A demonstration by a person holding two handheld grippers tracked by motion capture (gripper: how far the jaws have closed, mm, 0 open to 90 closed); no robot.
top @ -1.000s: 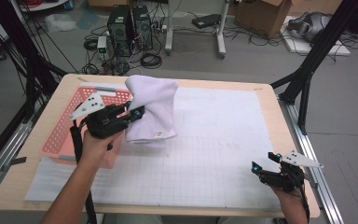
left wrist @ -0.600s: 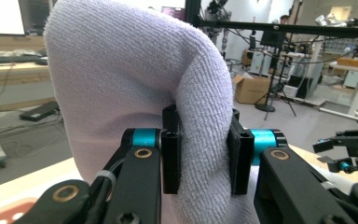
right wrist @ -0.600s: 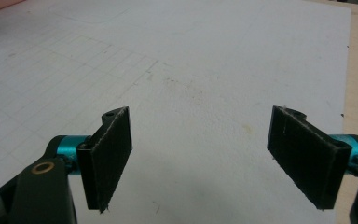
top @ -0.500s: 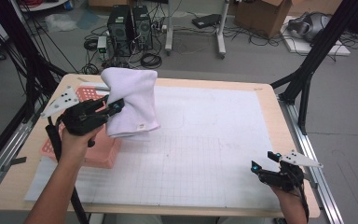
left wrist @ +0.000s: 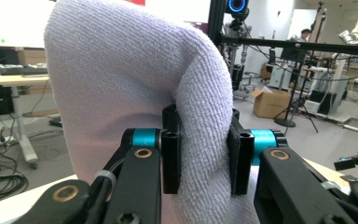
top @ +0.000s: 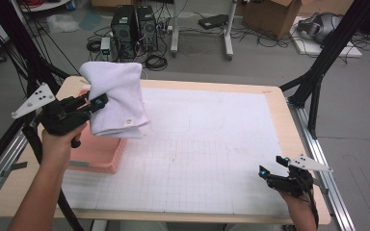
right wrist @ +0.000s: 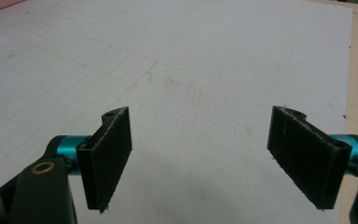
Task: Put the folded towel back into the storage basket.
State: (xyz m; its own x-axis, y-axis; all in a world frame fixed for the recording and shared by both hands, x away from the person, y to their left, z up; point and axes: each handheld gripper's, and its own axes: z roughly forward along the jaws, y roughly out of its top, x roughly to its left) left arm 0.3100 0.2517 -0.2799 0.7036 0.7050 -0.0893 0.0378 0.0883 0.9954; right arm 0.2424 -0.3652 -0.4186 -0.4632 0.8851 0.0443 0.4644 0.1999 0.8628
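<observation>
left gripper: the black two-jaw left gripper (top: 96, 102) is clamping a thick fold of the white terry-cloth towel (top: 116, 98); in the left gripper view its jaws are pressing the cloth from both sides at (left wrist: 204, 156), and the fabric is bulging above and below the pads.
towel: the white terry-cloth towel (left wrist: 121, 88) is hanging in the air from that gripper, folded into a thick bundle, above the far left corner of the worktop and partly over the basket; a small round tag or button is showing near its lower edge.
left hand: the person's left hand (top: 58, 144) is gripping the tool's handle, the forearm coming in from the near left edge.
basket: the pink plastic lattice basket (top: 101, 156) is sitting along the left edge of the worktop, just under the towel.
right gripper: the black two-jaw right gripper (top: 274, 169) is resting low at the near right corner of the worktop, its jaws standing wide apart with nothing between them (right wrist: 200, 158).
worktop: the pale wooden table with a white gridded mat (top: 212, 144) is carrying the basket; the mat is showing faint smudges under the right gripper.
</observation>
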